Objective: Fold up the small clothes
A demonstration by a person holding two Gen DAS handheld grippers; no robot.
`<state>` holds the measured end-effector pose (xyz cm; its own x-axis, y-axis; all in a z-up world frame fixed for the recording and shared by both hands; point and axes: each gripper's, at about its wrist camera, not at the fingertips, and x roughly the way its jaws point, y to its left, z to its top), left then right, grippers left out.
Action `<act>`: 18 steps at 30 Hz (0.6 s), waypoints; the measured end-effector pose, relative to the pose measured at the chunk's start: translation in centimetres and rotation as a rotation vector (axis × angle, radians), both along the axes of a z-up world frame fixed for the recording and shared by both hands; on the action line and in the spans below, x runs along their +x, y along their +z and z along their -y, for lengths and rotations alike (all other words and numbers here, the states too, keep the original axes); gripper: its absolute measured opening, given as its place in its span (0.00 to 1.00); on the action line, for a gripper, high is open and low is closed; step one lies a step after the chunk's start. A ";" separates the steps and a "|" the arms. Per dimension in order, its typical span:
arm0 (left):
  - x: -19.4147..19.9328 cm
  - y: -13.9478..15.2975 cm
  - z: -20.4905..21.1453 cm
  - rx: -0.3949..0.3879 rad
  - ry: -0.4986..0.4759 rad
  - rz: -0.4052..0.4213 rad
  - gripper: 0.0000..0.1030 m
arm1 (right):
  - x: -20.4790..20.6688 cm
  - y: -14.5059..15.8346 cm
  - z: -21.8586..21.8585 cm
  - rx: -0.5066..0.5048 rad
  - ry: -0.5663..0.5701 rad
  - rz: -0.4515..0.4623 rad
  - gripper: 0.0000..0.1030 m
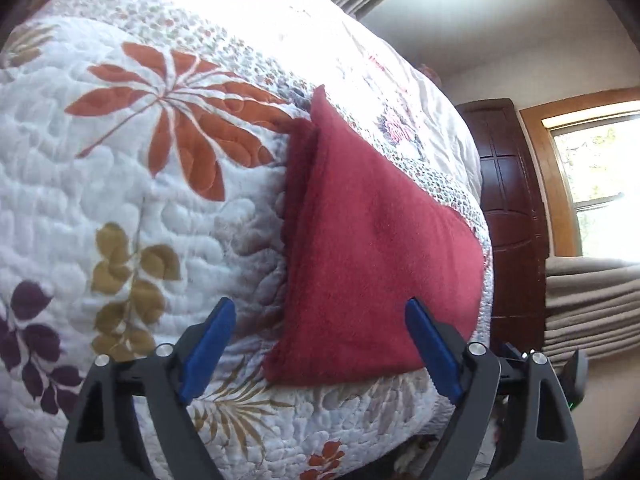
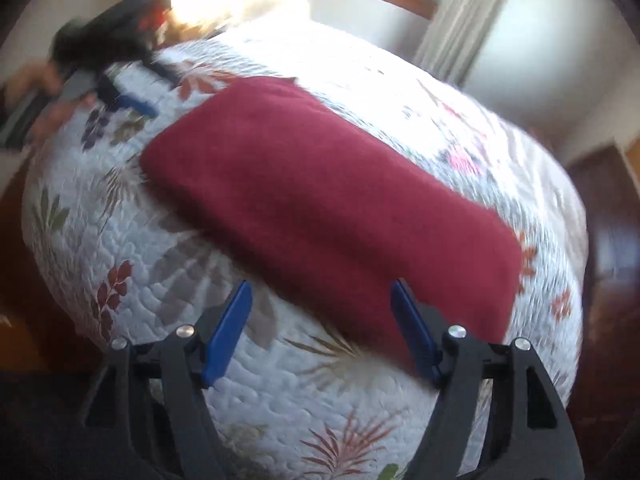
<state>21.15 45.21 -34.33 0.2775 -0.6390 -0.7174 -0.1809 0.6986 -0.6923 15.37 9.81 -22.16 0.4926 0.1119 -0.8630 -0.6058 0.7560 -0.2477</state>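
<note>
Right wrist view: my right gripper (image 2: 322, 308), jaws apart and empty, sits nearest the red cloth (image 2: 320, 200) running upper-left to lower-right.

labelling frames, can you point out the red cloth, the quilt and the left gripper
red cloth (image 2: 320, 208): right wrist view, middle of its folded top face.
quilt (image 1: 132, 184): left wrist view, bare white quilting under the orange flower.
left gripper (image 1: 320, 344): left wrist view, midway between its blue fingertips.

Folded red cloth (image 2: 328, 200) on floral quilt (image 2: 160, 240), right gripper (image 2: 320, 300) fingers apart above it
</note>
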 end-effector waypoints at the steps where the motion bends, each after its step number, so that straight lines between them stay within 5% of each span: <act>1: 1.2 -0.8 -0.4 -0.059 0.002 -0.040 0.85 | -1.2 -0.5 -3.3 -0.056 0.083 0.044 0.74; 6: 4.5 -2.8 -2.1 -0.168 0.028 -0.103 0.86 | -4.2 -5.1 -14.8 -0.339 0.349 0.209 0.75; 11: 5.4 -3.5 -2.2 -0.223 -0.007 -0.111 0.86 | -2.9 -9.5 -18.8 -0.504 0.428 0.253 0.75; 18: 6.1 -4.2 -3.2 -0.258 -0.021 -0.124 0.86 | -1.2 -12.9 -20.9 -0.599 0.497 0.322 0.75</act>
<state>27.30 48.42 -38.53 0.1825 -0.8096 -0.5579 -0.2626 0.5067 -0.8212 14.13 30.69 -35.04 0.7391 -0.0519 -0.6715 -0.6646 0.1059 -0.7397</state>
